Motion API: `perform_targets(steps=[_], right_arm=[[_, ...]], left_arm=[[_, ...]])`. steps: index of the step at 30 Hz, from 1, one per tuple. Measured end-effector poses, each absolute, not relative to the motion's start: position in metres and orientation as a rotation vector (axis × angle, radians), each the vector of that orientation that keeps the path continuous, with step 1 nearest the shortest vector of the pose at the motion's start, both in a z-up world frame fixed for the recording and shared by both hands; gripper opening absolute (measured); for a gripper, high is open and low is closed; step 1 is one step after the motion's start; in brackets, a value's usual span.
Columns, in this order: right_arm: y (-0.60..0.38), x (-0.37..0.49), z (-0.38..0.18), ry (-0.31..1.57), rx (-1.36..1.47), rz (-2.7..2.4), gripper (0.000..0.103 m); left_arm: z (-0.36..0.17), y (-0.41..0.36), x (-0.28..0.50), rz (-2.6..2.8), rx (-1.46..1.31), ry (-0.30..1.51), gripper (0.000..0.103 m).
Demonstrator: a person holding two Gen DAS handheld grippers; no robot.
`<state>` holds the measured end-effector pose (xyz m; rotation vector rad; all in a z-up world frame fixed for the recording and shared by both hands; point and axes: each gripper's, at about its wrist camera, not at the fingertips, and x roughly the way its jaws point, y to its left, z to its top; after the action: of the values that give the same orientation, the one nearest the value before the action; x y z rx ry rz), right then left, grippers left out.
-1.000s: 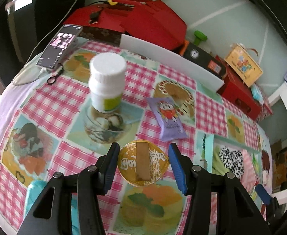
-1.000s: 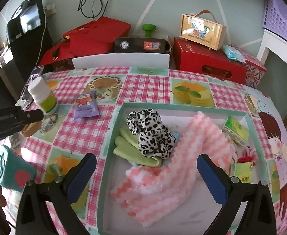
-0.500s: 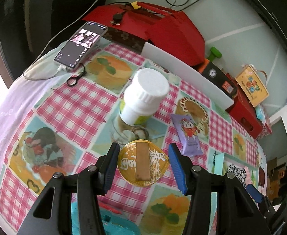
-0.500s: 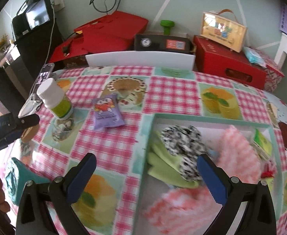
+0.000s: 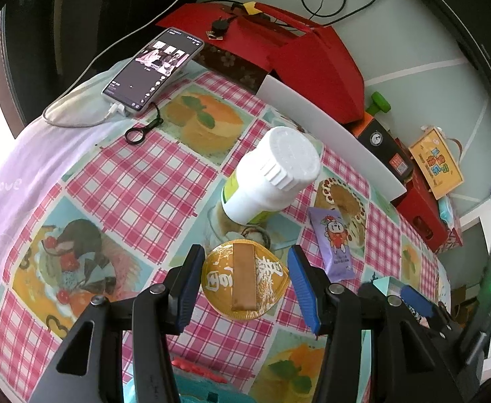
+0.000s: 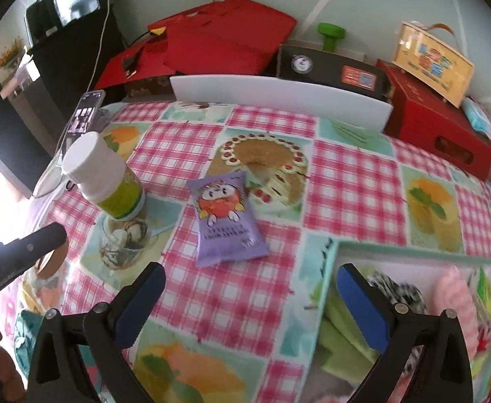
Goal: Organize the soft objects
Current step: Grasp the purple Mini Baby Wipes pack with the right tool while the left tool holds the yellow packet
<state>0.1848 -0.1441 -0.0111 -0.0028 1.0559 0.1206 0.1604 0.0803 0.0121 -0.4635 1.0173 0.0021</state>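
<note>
My left gripper (image 5: 243, 280) is shut on a round gold foil-lidded cup (image 5: 244, 283) and holds it above the checked tablecloth. It also shows at the left edge of the right wrist view (image 6: 27, 248). My right gripper (image 6: 250, 288) is open and empty above the cloth, near the tray's left rim (image 6: 332, 258). In the tray lie a green cloth (image 6: 341, 330), a leopard-print scrunchie (image 6: 399, 295) and a pink knitted cloth (image 6: 453, 299). A teal soft thing (image 5: 191, 391) lies under my left gripper.
A white bottle with a green label (image 5: 268, 176) (image 6: 106, 174) stands ahead of my left gripper. A purple snack packet (image 6: 227, 223) (image 5: 334, 245) lies ahead of my right gripper. A phone (image 5: 153, 69) on its cable lies far left. Red boxes (image 6: 211, 43) line the table's back.
My left gripper has carried the gold cup to the left, away from the tray. My right gripper has swung left from over the tray to the cloth beside the purple packet.
</note>
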Motion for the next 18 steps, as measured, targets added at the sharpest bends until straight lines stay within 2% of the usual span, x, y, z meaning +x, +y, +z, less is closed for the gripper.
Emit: perform_targets(steps=[6,18], right_arm=[[-0.128,0.207,-0.028,1.093,-0.061,0.139,0.087],[-0.112,0.239,-0.061,1.184,-0.099,0.173,0.073]], left_arm=[[0.01,0.081,0.162,0.0,-0.47,1.022,0.053],[0.009,0.078,0.163,-0.012,-0.466,1.024,0.053]])
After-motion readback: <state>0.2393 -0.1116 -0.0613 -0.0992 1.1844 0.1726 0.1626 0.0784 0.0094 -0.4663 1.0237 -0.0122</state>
